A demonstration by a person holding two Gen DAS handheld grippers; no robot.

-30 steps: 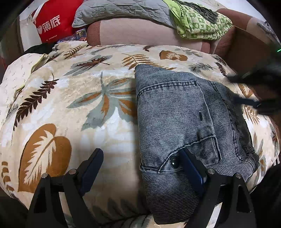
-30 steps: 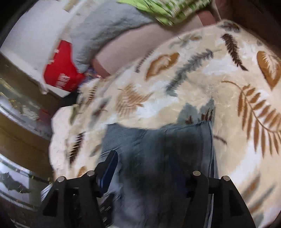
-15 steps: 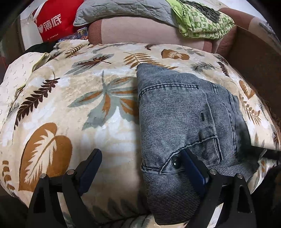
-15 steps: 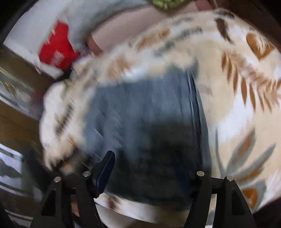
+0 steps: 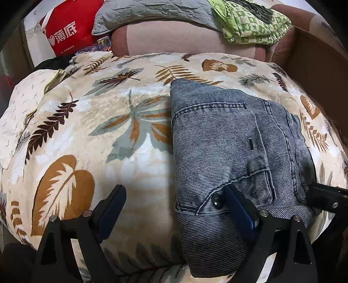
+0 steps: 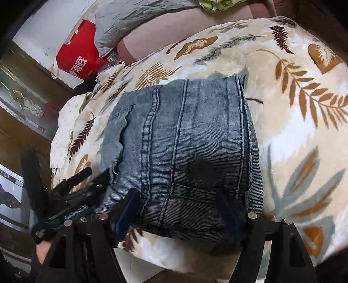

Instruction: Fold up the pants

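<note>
Left wrist view, left to right. Leaf-print blanket [image 5: 91, 135] covers the work surface, rounding off at the near and left edges. Wide bare stretch of blanket on the left side, from the near edge up to the red bag [image 5: 69, 32] and grey pillow [image 5: 152, 13] at the back. Left gripper [image 5: 176, 204] stands spread wide: its left finger over bare blanket, its right finger over the near part of the pants [image 5: 230, 148], just beside a dark button [image 5: 217, 199]. Nothing pinched between the fingers.

The pants are folded denim, a compact block lying right of centre on the blanket. Left edge straight and clean; far edge runs short of a brown leaf print; near edge hangs slightly over the blanket's front curve. Right of the pants, a narrow strip of blanket, then a brown board [image 5: 315, 54] bounds that side. Green patterned cloth [image 5: 250, 19] heaped at the back right. Tip of the right gripper shows at the pants' lower right corner.

Right wrist view, left to right. Wood-panelled wall [image 6: 19, 104] at far left, the left gripper's body low beside it. Right gripper [image 6: 180, 209] spread, both fingers reaching over the near hem of the pants, not closed on the cloth. Open blanket to the right of the pants, out to the edge.
</note>
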